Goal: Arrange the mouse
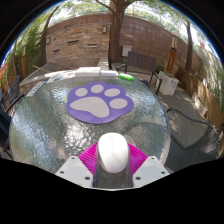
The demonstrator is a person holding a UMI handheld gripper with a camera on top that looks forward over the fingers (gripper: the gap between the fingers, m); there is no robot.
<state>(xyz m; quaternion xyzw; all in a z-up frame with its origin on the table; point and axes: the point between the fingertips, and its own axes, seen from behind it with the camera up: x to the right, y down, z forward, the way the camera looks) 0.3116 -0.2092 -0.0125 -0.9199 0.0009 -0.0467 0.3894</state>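
The white mouse point(113, 153) sits between the 2 fingers of the gripper point(112, 166), low over the near part of a round glass table point(40, 125). The magenta pads point(90, 156) lie close against both of its sides, so the claw seems clenched on the mouse and carries it.

Just beyond the mouse, on the middle of the glass, lies a purple mouse pad point(100, 101) shaped as a paw print with 1 big white patch and 4 small ones. It is probably the place where the mouse has to go.

The risk is in the grip and in the landing. The mouse has a smooth, rounded shell, and the pads hold only its sides; if the hand tilts or the fingers loosen too early, it may slide out and hit the glass. If it is released too soon, it may end on bare glass short of the paw pad, or half over its edge.

The underside and rear of the mouse are hidden by the fingers, so it is not clear if it touches the table or hangs above it. No cable is seen. A green object point(127, 75) and pale things at the far edge are too small to name.
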